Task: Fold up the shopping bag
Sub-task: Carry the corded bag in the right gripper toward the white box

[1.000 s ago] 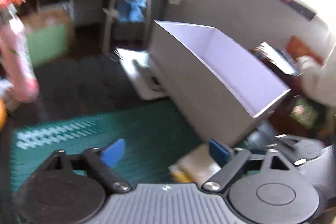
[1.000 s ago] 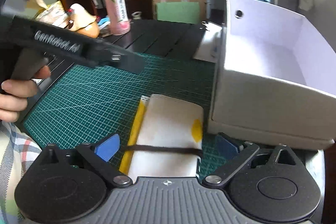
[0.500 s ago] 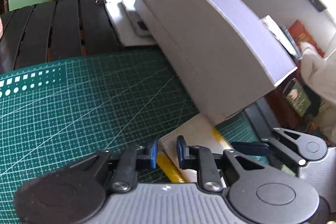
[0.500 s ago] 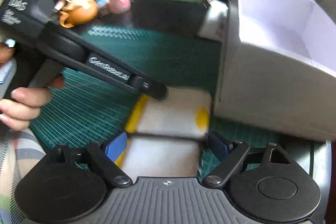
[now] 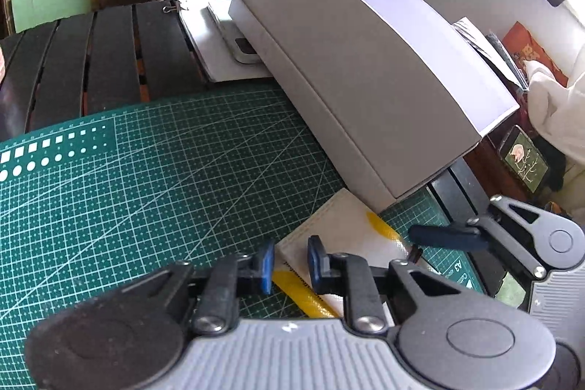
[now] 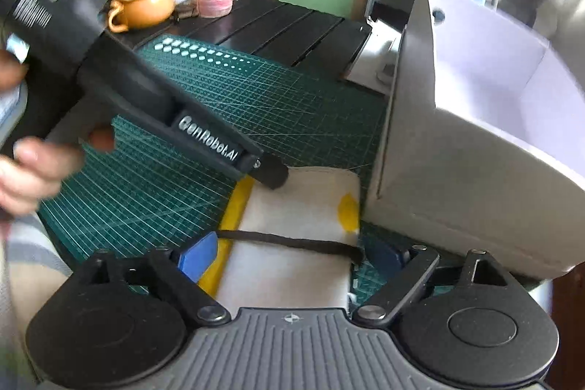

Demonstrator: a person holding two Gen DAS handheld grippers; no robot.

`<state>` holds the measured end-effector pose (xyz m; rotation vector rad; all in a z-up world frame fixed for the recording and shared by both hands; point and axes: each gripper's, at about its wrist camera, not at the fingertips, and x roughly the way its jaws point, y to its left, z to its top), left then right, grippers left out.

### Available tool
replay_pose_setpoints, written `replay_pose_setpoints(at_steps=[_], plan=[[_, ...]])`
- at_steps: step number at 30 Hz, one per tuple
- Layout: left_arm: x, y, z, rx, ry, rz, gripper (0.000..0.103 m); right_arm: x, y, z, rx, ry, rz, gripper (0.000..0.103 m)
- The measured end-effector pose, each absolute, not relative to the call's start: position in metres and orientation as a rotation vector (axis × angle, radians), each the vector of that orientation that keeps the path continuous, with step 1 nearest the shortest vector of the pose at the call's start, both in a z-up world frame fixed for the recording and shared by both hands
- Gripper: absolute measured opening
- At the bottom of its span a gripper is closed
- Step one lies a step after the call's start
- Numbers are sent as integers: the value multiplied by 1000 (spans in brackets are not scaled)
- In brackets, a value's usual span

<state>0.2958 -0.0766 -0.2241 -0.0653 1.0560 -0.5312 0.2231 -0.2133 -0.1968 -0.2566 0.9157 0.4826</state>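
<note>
Because the shopping bag (image 6: 292,225) is already down to a thick cream-and-yellow bundle, the risk now is the folds springing open. It lies on the green cutting mat (image 6: 175,178), near the front edge, with its right side just beside the grey box (image 6: 457,170). A dark strap (image 6: 292,242) crosses its near part.

The left gripper (image 5: 290,262) sits low over the bag's far left corner; its jaws are narrowed to a slim gap around the edge there, but whether they actually pinch fabric I cannot tell. The right gripper (image 6: 292,253) has its jaws spread wide, one either side of the bundle near the strap, gripping nothing.

If the left jaws have only the top layer, a pull would probably peel that layer off and undo the fold. The box crowds the right side, so a push that way could jam the bag against its wall or shift the box on the dark slatted worktop (image 6: 285,28). The strap could also snag a blue pad (image 6: 197,256).
</note>
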Motion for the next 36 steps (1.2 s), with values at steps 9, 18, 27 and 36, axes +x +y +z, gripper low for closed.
replay_pose_setpoints(at_steps=[9, 18, 27, 36], plan=[[299, -74, -225, -83, 1066, -527, 21, 220, -225, -184, -185, 926, 387, 101], [300, -73, -224, -87, 1063, -514, 25, 220, -200, -201, -238, 1023, 343, 102], [298, -41, -186, -202, 950, -503, 65, 232, -203, -204, -190, 1075, 308, 86], [299, 11, -147, -342, 830, -440, 68, 226, -208, -185, -100, 1024, 323, 82]])
